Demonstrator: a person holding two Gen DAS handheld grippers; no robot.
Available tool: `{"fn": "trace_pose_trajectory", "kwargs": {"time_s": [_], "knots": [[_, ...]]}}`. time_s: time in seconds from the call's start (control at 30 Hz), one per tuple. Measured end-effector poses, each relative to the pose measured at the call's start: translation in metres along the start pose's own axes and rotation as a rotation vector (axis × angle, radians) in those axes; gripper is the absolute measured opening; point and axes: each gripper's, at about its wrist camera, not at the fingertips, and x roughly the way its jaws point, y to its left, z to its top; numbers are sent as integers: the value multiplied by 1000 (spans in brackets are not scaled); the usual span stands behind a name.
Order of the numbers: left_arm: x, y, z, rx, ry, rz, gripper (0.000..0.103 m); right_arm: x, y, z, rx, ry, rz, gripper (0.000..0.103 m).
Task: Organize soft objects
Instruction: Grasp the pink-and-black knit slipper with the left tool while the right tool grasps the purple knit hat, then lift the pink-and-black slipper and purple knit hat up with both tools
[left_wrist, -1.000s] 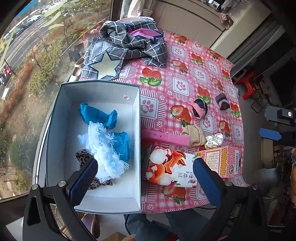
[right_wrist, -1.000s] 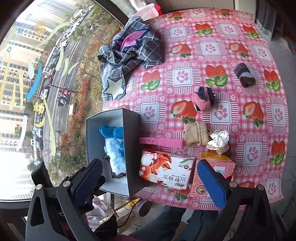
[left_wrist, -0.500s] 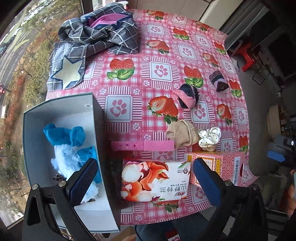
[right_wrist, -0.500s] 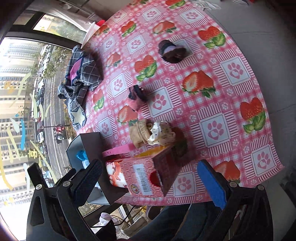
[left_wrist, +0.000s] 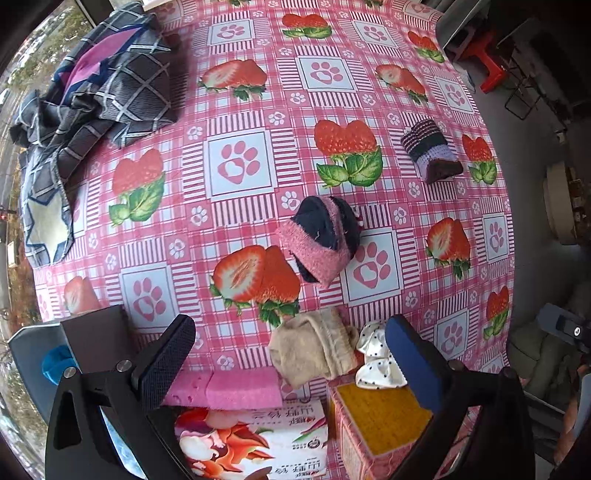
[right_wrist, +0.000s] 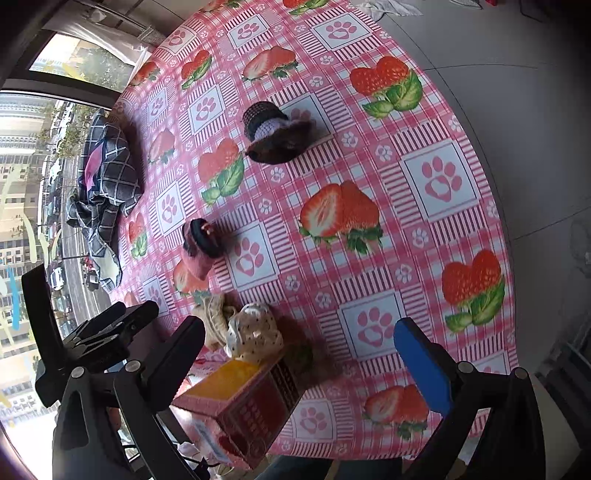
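The left tool (left_wrist: 288, 354) stands wide open with nothing between its fingers, held above the near edge of the bench (left_wrist: 240, 122). Just ahead of it, between the two fingers, lies a beige rolled sock (left_wrist: 310, 347), and touching that on the right-finger side a white dotted bow (left_wrist: 373, 365). Under the left finger a pink sponge strip (left_wrist: 221, 387) lies flat, and nearer still a tissue pack (left_wrist: 255, 439) printed with a squirrel. Beside the pack stands an open red carton (left_wrist: 380, 421); its yellow inside shows, though what fills it is hard to tell. Far off the left finger sits the grey box (left_wrist: 33, 354), where a blue cloth (left_wrist: 55, 363) shows at the corner.

Farther ahead of the left tool rests a pink and navy sock ball (left_wrist: 325, 240), and beyond it, to the right, a striped purple sock roll (left_wrist: 430, 149). At the far left a plaid garment (left_wrist: 103, 92) is heaped.

The right tool (right_wrist: 299, 345) is also wide open and empty, hovering over the bench's near right part, with the red carton (right_wrist: 243, 402) below its left finger and the bow (right_wrist: 255, 332) just beyond.
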Motion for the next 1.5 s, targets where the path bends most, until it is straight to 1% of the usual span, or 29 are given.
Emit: {"fn": "trace_pose_trajectory", "kwargs": {"time_s": [0.13,0.2,0.3,0.37,0.47,0.63,0.73,0.9,0.97,1.03,1.1,1.2,1.27,1.4,1.5], "knots": [[23,-9,20,-8,35,17,103,14,9,37,-43,10,-31,103],[33,-10,29,-28,48,34,103,22,16,54,-75,3,-56,103],[50,-10,39,-58,76,31,103,35,25,80,-113,-5,-83,103],[60,-11,44,-67,83,51,103,45,30,97,-134,-15,-101,103],[72,-10,50,-88,93,62,103,61,37,119,-170,-24,-144,103],[91,-10,56,-117,116,78,103,99,49,145,-259,0,-214,103],[103,-9,57,-130,132,85,103,120,54,152,-308,14,-240,103],[120,-12,59,-136,150,99,103,146,58,152,-381,31,-291,103],[127,-14,60,-138,160,106,103,148,59,151,-410,22,-311,103],[130,-15,61,-156,160,88,103,150,60,149,-438,20,-321,103],[132,-15,62,-157,165,87,103,152,60,147,-455,15,-329,103],[134,-15,61,-162,168,85,103,155,62,139,-501,-1,-365,103],[135,-14,60,-162,171,85,103,154,60,138,-492,-8,-354,103],[138,-8,66,-170,197,83,103,156,59,141,-496,13,-361,103],[138,-4,70,-185,210,81,103,159,70,141,-520,40,-371,103]]}}
